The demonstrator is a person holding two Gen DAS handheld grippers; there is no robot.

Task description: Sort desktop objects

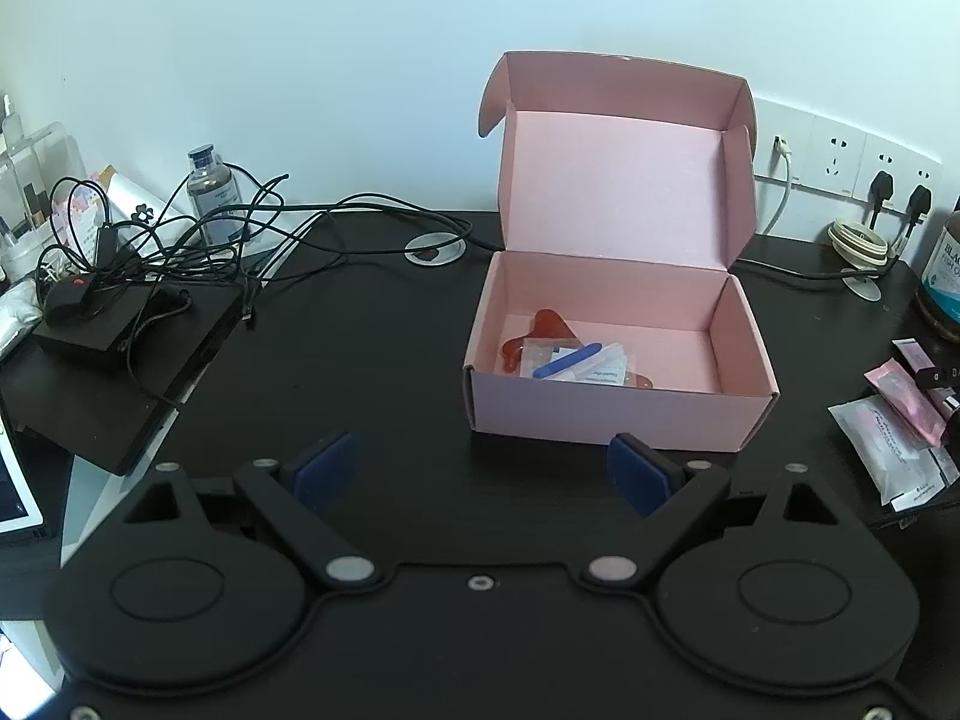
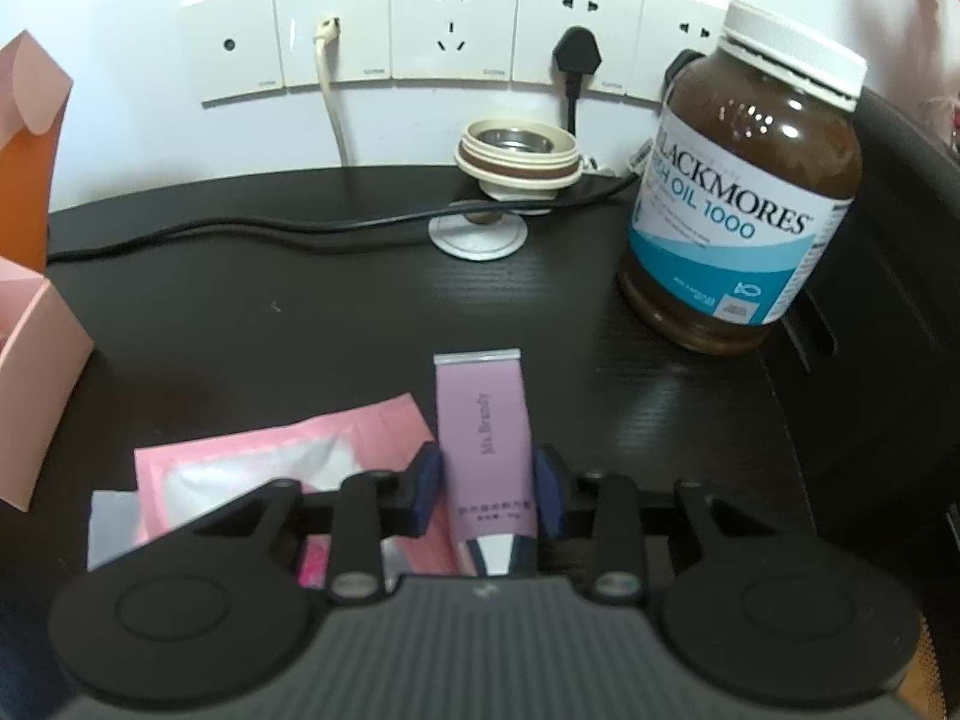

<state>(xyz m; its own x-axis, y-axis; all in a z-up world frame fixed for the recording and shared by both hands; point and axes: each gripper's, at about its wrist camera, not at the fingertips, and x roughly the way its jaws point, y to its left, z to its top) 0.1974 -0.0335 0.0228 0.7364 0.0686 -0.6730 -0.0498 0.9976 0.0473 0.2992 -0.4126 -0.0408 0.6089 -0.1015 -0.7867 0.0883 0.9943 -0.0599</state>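
In the right wrist view a lilac tube (image 2: 483, 414) lies on the black desk, pointing away from me. My right gripper (image 2: 487, 480) is shut on the tube, a blue pad against each side. Pink and white sachets (image 2: 270, 450) lie just left of it. In the left wrist view an open pink box (image 1: 618, 414) stands on the desk, holding a red piece (image 1: 543, 330), a blue stick (image 1: 567, 360) and clear packets. My left gripper (image 1: 480, 462) hangs open and empty in front of the box. The same sachets (image 1: 900, 450) show at the far right.
A brown fish-oil bottle (image 2: 738, 204) stands right of the tube, a cup lid (image 2: 516, 162) and a black cord behind. Wall sockets (image 2: 450, 30) line the back. At the left are tangled cables (image 1: 180, 240), a black case (image 1: 120, 348) and a small bottle (image 1: 213, 198).
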